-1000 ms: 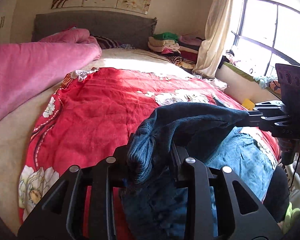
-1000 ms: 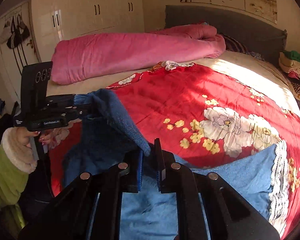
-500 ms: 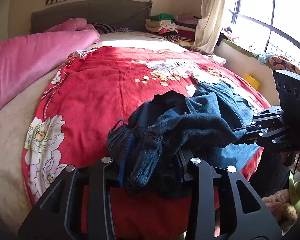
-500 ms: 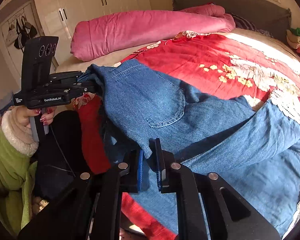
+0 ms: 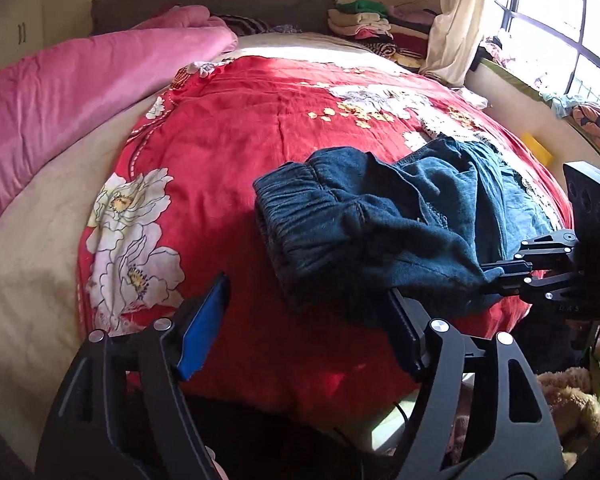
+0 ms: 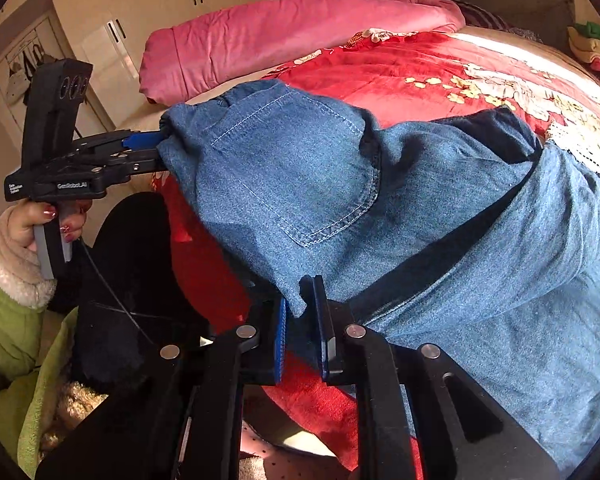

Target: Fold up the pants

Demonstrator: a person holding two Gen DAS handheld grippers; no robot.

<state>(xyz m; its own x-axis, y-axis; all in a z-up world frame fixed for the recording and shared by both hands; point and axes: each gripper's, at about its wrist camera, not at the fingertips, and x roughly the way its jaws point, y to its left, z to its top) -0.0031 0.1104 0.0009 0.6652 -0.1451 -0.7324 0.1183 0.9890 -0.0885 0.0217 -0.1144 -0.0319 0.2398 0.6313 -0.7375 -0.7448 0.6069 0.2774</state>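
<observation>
Both tongs work the near edge of the bed: the left gripper (image 5: 306,320) has its jaws opening, blue pad and black finger standing wide with bare red cloth between them and the waistband only brushing the right finger — nothing pressed; the right gripper (image 6: 300,320) is nearly closed, its pads pinching the near hem of the pants (image 6: 380,208), though its jaws are starting to ease apart. From the right wrist view the left gripper (image 6: 140,152) sits at the far-left corner of the denim, a hand (image 6: 40,224) in a fleecy cuff on its handle. Denim lies bunched and doubled on the red floral bedspread (image 5: 240,152), waistband near, legs trailing to the right; a pink duvet (image 5: 80,80) lies far left. By my reading a fold has just been laid and the release is under way; next, both tongs must clear the cloth without dragging it, then take fresh corners for another fold — snagged pads could undo the layer.
</observation>
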